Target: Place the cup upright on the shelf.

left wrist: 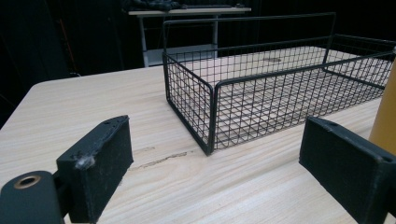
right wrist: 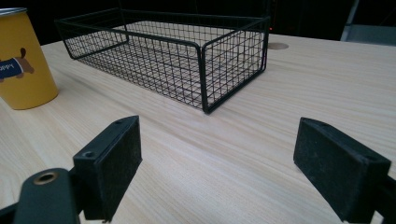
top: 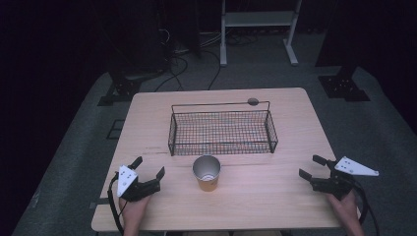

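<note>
A yellow cup (top: 207,173) with a silver inside stands upright near the table's front, just ahead of a black wire basket (top: 222,129) that holds nothing. My left gripper (top: 148,167) rests at the front left, open, with nothing between its jaws. My right gripper (top: 312,166) sits at the front right, also open and holding nothing. From the left gripper view the basket (left wrist: 275,93) lies ahead and the cup (left wrist: 385,116) shows at the right edge. From the right gripper view the cup (right wrist: 23,60), printed with a dog, stands at the left beside the basket (right wrist: 177,60).
The light wooden table (top: 147,128) has a round cable hole (top: 253,102) behind the basket. A scratch (left wrist: 159,160) marks the wood near the basket's corner. A white frame stand (top: 258,29) and cables lie on the floor beyond the table.
</note>
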### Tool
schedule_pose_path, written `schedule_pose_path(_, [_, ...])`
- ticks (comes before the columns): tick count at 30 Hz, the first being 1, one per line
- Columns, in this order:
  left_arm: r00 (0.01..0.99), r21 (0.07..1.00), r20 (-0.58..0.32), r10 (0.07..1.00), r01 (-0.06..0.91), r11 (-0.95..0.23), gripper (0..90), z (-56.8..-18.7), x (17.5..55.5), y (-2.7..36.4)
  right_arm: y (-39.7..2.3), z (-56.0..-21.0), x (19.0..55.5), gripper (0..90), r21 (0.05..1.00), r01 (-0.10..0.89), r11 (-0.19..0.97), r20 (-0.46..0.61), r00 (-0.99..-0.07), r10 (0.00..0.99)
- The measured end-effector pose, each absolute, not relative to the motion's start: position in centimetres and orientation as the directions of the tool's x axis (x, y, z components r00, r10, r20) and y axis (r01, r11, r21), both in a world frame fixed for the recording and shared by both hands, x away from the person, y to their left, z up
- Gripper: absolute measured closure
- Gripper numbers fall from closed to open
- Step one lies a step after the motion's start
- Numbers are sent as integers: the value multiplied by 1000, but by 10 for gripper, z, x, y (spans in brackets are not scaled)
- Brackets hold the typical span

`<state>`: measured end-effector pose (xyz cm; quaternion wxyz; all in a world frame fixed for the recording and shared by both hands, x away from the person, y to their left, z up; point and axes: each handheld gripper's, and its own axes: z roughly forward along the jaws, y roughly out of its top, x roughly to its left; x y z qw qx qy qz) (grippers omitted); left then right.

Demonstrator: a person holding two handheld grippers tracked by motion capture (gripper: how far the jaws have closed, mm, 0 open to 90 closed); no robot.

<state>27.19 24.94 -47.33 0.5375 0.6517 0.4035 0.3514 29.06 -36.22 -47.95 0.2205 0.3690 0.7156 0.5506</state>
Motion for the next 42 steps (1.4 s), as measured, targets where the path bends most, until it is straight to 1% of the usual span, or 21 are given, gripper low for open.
schedule_pose_path(7, [434,984,27,901,148,-101,86,-474,271,249,-361,-480,291,142,950,285,126,86,-628,773])
schedule_pose_path(10, [451,982,17,892,158,-99,79,-475,272,248,-361,-480,291,142,949,286,129,84,-626,775])
schedule_pose_path(13, [459,982,26,888,152,-108,69,-475,271,246,-361,-480,291,142,949,289,129,85,-625,776])
schedule_pose_path(19, [485,984,27,874,143,-110,38,-473,270,238,-360,-480,291,142,948,289,134,81,-625,776])
schedule_pose_path(22, [504,984,42,863,129,-123,29,-471,269,232,-360,-480,291,142,948,288,137,78,-626,776])
schedule_pose_path(33, [543,983,53,838,119,-139,24,-470,265,221,-360,-480,291,142,948,286,136,77,-625,777])
schedule_pose_path(42, [598,981,66,799,108,-161,17,-470,259,206,-360,-480,291,141,949,286,135,77,-625,777])
